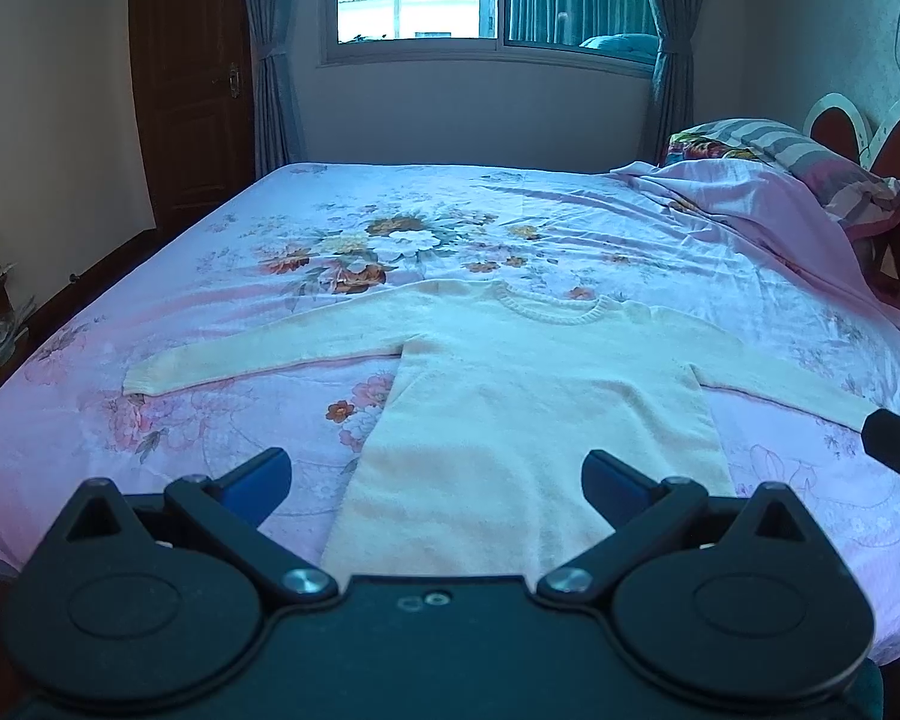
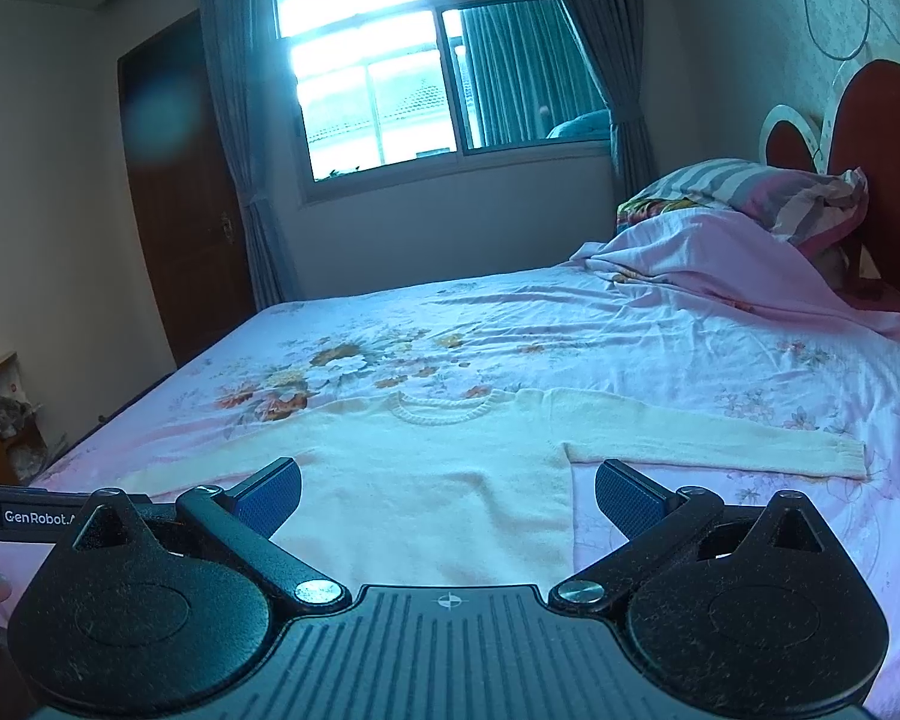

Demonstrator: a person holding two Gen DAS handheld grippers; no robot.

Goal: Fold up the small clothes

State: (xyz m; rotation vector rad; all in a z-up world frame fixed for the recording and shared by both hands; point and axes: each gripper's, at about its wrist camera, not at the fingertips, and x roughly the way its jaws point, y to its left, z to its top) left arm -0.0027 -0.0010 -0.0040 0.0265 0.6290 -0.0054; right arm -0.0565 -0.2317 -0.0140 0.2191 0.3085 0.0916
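A small cream knit sweater (image 1: 510, 396) lies flat on the bed, neck away from me, both sleeves spread out sideways. It also shows in the right wrist view (image 2: 438, 492). My left gripper (image 1: 437, 480) is open and empty, hovering over the sweater's hem. My right gripper (image 2: 448, 495) is open and empty, above the sweater's lower right part. A tip of the right gripper shows at the right edge of the left wrist view (image 1: 897, 444), near the right sleeve cuff (image 2: 846, 459).
The bed has a pink floral sheet (image 1: 390, 240). A crumpled pink blanket (image 1: 750, 198) and pillows (image 1: 810, 150) lie at the head on the right by the red headboard (image 2: 882, 180). A window, curtains and a brown door (image 1: 192, 90) stand behind.
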